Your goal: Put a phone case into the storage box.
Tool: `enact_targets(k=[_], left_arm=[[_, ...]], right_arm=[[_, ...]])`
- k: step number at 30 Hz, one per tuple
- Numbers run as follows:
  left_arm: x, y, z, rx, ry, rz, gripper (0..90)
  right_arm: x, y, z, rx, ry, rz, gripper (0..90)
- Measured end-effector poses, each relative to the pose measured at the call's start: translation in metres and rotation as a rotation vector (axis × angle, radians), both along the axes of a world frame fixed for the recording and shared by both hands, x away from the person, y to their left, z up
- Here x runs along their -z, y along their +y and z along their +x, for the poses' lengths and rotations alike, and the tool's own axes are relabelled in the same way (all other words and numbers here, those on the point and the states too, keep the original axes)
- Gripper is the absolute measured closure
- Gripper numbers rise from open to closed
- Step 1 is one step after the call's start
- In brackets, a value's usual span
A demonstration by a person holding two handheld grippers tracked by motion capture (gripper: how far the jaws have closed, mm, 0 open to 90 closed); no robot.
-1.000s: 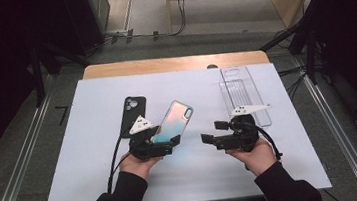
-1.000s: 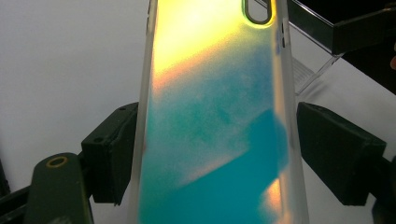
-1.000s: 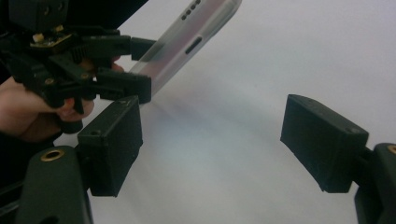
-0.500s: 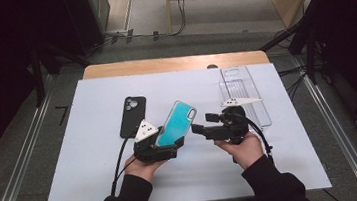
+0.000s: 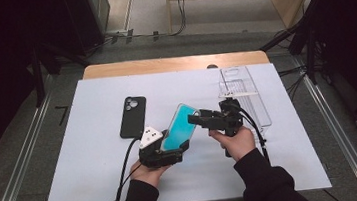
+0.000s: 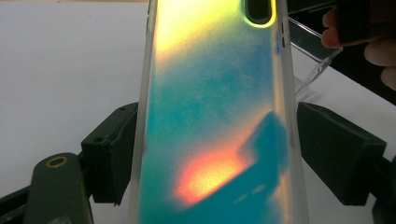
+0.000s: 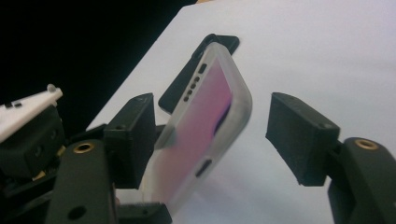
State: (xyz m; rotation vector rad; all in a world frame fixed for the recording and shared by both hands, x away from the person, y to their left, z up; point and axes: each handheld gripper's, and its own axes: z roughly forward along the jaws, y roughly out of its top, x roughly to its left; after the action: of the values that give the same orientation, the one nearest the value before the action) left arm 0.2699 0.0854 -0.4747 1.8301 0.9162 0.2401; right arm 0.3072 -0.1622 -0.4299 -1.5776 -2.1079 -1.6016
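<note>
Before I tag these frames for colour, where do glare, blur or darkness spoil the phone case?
High view: phone case reads plain teal, evenly lit, surroundings dark. Left gripper view: it glares yellow and orange, with a dark shadow low down. Right gripper view: pink, soft-focused, black background at the left.

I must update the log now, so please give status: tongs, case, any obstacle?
Left tongs shut on iridescent case. Right tongs open around its top end, just been closing. Black phone and clear tray lie apart, nothing blocking.

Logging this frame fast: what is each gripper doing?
Left gripper: shut on the iridescent phone case.
Right gripper: open, has just been closing, case's top end between its jaws.
</note>
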Motion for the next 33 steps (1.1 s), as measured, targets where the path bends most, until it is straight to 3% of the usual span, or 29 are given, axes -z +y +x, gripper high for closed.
enact_targets(k=[4,10,13,17,20,21,25,28,33], left_arm=[[0.0,-0.003,-0.003,0.0,0.016,-0.016,17.9],[-0.001,-0.003,-0.005,-0.001,0.038,-0.046,17.9],[-0.001,-0.003,-0.006,0.003,0.03,-0.038,17.9],[-0.002,-0.004,-0.006,0.012,0.024,-0.051,17.9],[-0.004,-0.003,-0.004,0.04,0.062,-0.061,17.9],[-0.006,-0.004,-0.003,0.049,0.08,-0.052,17.9],[-0.014,-0.005,-0.001,0.058,0.086,-0.014,14.8],[-0.02,-0.002,0.0,0.063,0.103,-0.019,13.7],[-0.029,0.002,0.002,0.085,0.109,0.013,13.7]], right_arm=[[0.001,0.0,0.004,0.007,0.043,0.035,43.3],[0.003,-0.003,0.009,0.031,0.101,0.075,73.9],[0.003,-0.006,0.01,0.024,0.137,0.116,75.7],[0.001,-0.007,0.009,0.022,0.144,0.142,76.9],[-0.001,-0.009,0.009,0.016,0.155,0.153,77.1],[-0.002,-0.009,0.009,0.013,0.156,0.151,77.2],[-0.006,-0.01,0.009,0.005,0.149,0.148,77.3],[-0.009,-0.011,0.008,0.007,0.127,0.121,77.2],[-0.014,-0.012,0.006,0.007,0.082,0.068,77.1]])
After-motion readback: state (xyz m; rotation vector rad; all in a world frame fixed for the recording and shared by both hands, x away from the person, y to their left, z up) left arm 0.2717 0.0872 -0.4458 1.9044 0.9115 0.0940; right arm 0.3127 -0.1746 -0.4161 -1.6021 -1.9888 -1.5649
